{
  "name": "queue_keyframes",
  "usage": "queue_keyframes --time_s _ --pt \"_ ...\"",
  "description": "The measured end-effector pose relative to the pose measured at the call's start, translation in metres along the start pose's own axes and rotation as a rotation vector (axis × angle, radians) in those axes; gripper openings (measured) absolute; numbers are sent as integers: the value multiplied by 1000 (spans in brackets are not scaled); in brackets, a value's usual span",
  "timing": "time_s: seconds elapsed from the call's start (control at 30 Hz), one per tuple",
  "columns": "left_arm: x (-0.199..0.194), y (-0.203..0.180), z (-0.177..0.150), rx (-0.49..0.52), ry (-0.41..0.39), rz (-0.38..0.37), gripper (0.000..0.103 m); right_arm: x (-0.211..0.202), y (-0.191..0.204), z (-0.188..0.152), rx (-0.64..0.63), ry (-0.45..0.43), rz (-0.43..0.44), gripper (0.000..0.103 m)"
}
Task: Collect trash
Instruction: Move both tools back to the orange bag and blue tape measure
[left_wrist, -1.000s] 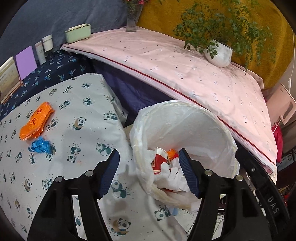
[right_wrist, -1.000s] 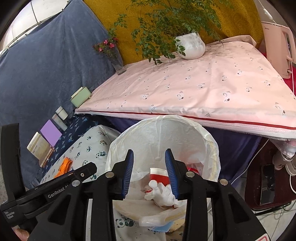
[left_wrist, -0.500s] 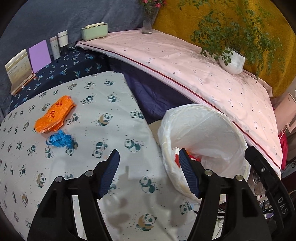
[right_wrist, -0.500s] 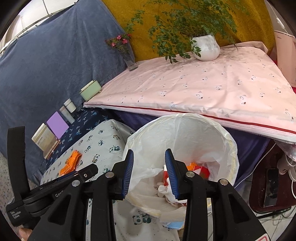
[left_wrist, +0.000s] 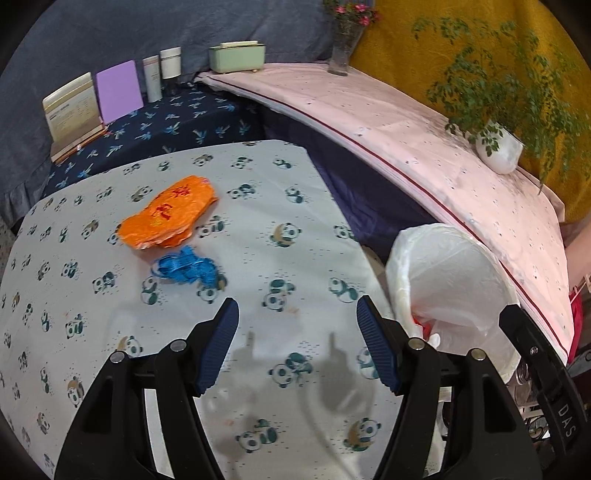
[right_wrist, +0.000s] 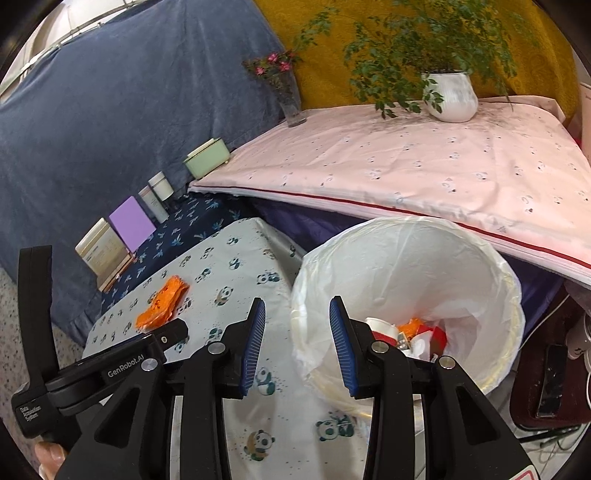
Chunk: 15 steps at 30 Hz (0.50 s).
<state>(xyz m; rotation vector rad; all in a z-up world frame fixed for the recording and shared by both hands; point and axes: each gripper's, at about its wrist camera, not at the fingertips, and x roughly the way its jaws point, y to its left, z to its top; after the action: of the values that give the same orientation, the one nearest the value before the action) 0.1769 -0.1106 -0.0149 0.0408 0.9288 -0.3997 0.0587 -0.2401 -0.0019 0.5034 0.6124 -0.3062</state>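
An orange wrapper (left_wrist: 170, 218) and a crumpled blue wrapper (left_wrist: 186, 267) lie on the panda-print table (left_wrist: 258, 240). My left gripper (left_wrist: 297, 347) is open and empty above the table, near side of both wrappers. A white-lined trash bin (left_wrist: 450, 280) stands off the table's right edge. In the right wrist view my right gripper (right_wrist: 297, 341) is open and empty at the near left rim of the bin (right_wrist: 406, 258), which holds a red-and-white cup (right_wrist: 382, 328) and other scraps. The orange wrapper (right_wrist: 162, 304) shows there too.
A pink-covered surface (left_wrist: 424, 147) with a potted plant (left_wrist: 496, 151) and flower vase (left_wrist: 343, 48) lies behind the bin. Books, a purple card (left_wrist: 118, 90), jars and a green box (left_wrist: 236, 55) line the back. The left gripper's body (right_wrist: 92, 365) sits low left.
My left gripper swung left from over the bin to over the table, bringing both wrappers closer to centre. My right gripper shifted left too, from over the bin's middle to its left rim.
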Motion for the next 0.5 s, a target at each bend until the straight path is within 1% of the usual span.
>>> queue_keyframes --time_s 0.5 --pt "-7 78 2 -120 -6 60 67 27 65 -16 -98 63 62 36"
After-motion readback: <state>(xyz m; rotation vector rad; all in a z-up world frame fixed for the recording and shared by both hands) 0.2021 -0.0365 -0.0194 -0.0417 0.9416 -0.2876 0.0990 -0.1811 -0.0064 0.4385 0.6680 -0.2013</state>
